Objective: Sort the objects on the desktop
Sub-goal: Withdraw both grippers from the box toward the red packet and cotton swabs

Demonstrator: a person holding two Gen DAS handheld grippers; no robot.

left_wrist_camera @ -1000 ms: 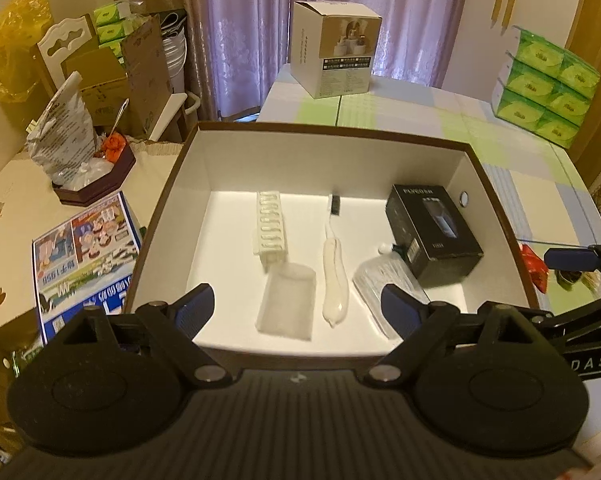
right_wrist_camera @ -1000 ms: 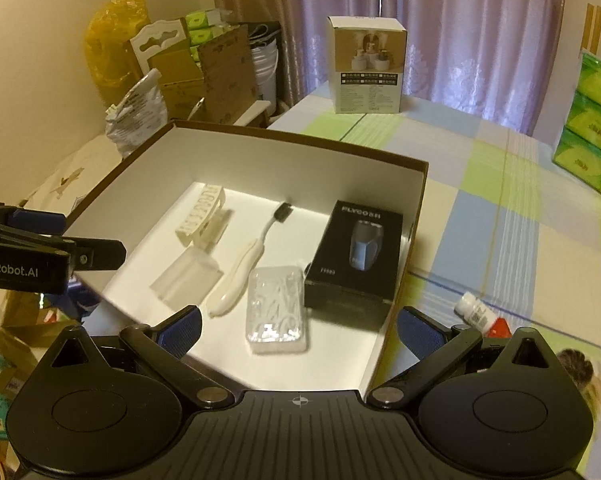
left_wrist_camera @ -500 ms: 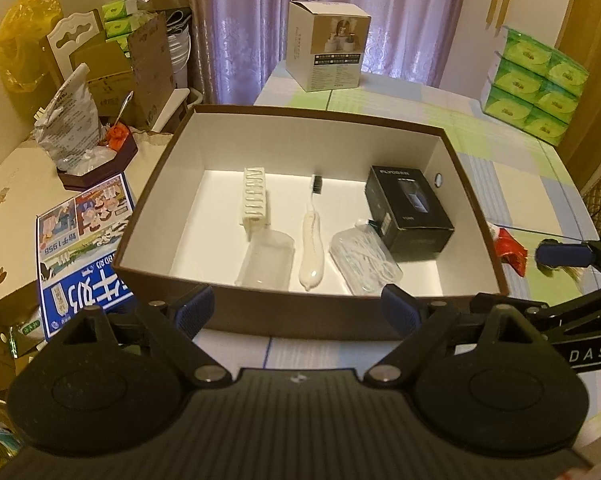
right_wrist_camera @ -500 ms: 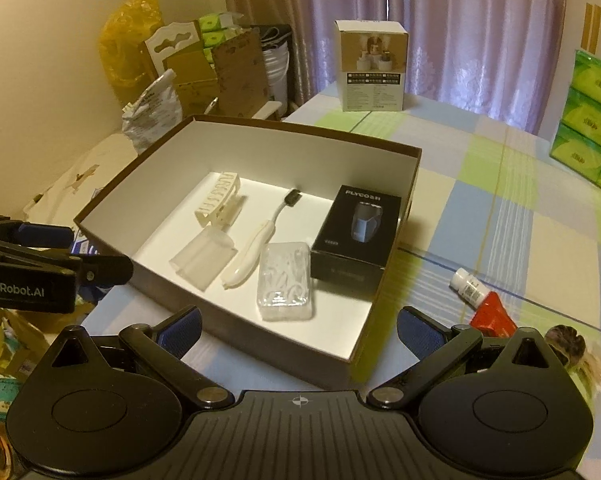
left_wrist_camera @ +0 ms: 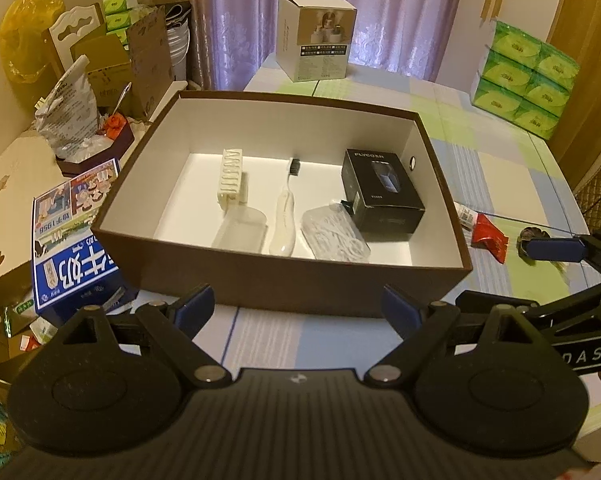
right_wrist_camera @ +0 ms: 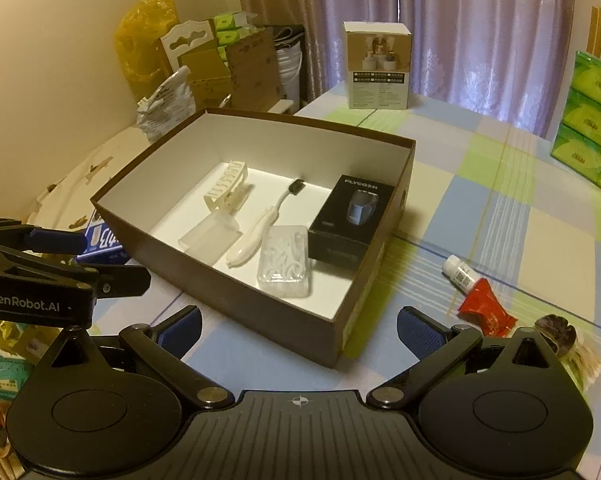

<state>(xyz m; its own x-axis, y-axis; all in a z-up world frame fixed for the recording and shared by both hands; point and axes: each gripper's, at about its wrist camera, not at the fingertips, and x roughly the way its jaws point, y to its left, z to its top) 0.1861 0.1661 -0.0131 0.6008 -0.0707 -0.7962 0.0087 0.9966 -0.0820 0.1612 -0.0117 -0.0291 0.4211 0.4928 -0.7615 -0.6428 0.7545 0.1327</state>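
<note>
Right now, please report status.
Left gripper and right gripper: jaws open, empty. Brown box holds five items. Red tube outside. Nothing blocking.

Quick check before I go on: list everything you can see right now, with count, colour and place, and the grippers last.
Brown cardboard box with white inside: 1, open, on the checked tablecloth.
Cream hair claw clip: 1, in the box, far left.
Clear plastic case: 1, in the box, near left.
White toothbrush with dark bristles: 1, in the box, middle.
Clear packet of white floss picks: 1, in the box, near side.
Black shaver box: 1, in the box, right.
Red tube with white cap: 1, on the cloth right of the box.
Green tissue packs: a stack, far right.
White product carton: 1, far edge of the table.
Left gripper: open, empty.
Right gripper: open, empty.
</note>
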